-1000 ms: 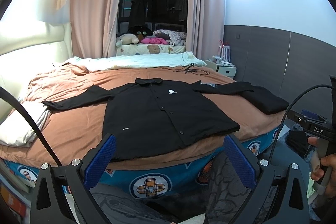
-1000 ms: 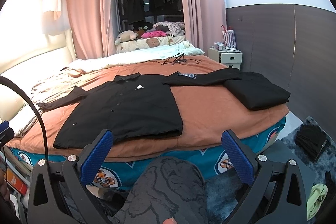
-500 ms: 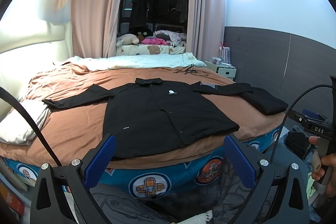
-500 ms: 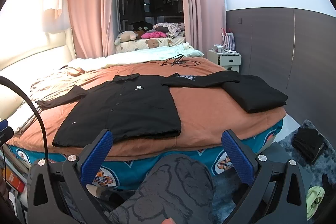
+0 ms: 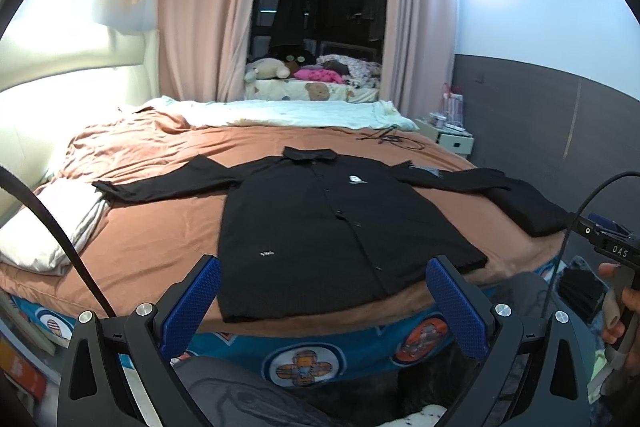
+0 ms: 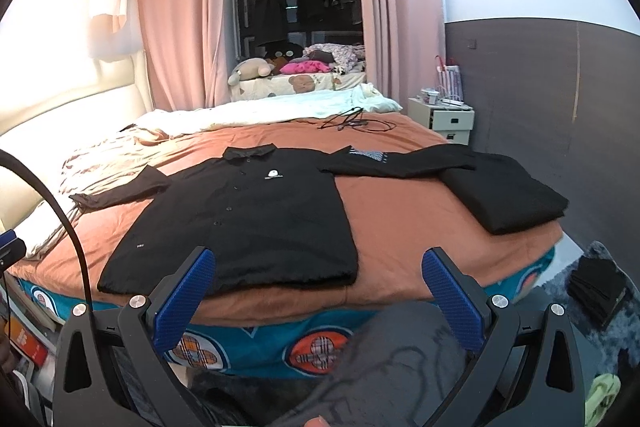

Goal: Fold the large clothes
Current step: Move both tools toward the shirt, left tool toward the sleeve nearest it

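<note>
Nearest in each wrist view, the left gripper (image 5: 322,301) and the right gripper (image 6: 320,293) are hovering short of the bed's near edge, each with its blue-padded black fingers (image 5: 196,301) spread wide apart and gripping nothing. Below them, a person's grey patterned trouser leg (image 6: 384,355) is showing against the teal cartoon-print bed skirt (image 5: 304,361). In the left view, a hand (image 5: 620,311) is gripping the right gripper's handle at the right side. On the rust-brown bedspread (image 6: 404,223), a large black button-front shirt (image 5: 320,223) is lying flat and face up, its hem reaching the bed's near edge, its collar pointing toward the far edge and both long sleeves stretching out sideways. Toward the bed's right edge, a folded black garment (image 6: 504,193) is resting, touching the end of one sleeve. A white pillow (image 5: 52,227) is sitting at the left edge. Further back, a tangle of black cables (image 6: 352,123) is lying near a pale crumpled blanket (image 5: 288,113) along the far edge.
</note>
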A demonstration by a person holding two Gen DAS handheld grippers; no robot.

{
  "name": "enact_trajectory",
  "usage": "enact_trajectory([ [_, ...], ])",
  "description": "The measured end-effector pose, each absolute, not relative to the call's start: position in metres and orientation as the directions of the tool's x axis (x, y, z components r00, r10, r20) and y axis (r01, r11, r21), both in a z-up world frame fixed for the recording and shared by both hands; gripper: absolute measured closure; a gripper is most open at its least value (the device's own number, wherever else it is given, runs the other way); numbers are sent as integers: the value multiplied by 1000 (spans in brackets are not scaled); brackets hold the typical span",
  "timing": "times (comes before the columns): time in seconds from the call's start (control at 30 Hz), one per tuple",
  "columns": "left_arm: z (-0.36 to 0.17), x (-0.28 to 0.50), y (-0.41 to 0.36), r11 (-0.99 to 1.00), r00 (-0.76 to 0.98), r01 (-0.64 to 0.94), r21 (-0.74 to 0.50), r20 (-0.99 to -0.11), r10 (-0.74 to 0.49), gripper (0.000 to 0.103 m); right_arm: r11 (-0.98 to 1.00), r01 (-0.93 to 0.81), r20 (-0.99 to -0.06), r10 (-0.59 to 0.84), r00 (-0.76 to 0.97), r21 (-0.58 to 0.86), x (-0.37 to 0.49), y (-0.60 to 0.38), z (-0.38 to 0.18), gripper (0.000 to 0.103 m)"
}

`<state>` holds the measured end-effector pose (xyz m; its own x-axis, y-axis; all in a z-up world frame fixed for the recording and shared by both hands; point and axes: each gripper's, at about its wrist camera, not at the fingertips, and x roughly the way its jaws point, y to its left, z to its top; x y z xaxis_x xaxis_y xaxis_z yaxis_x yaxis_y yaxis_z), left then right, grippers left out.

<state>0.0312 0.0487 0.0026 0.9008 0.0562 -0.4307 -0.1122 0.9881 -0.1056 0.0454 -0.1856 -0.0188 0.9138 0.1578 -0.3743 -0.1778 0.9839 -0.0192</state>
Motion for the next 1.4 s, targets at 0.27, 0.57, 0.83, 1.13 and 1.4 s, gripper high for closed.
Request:
enact_trajectory([
  [0.27, 1, 70, 114, 960, 879, -242, -141, -450, 156, 0, 962, -271, -388, 239, 890, -28, 131, -165, -15, 0],
  [0.57, -8, 124, 190, 898, 807, -412, -156, -520, 280, 1, 908, -419, -416, 374, 829, -19, 239, -141, -12, 0],
  [0.83, -24, 171, 240, 858, 752, -488, -160, -576, 321, 1, 866, -499, -470, 433, 769, -18, 326, -128, -14, 0],
  [1.13, -40, 217, 296, 813, 717, -548, -199, -613, 333, 1, 822, -569, -543, 475, 692, -6, 408, -96, 0, 0],
  [1.4, -61, 254, 357, 758, 683, -601, -252, -654, 325, 1, 806, -591, -601, 463, 651, -19, 458, -61, 9, 0],
])
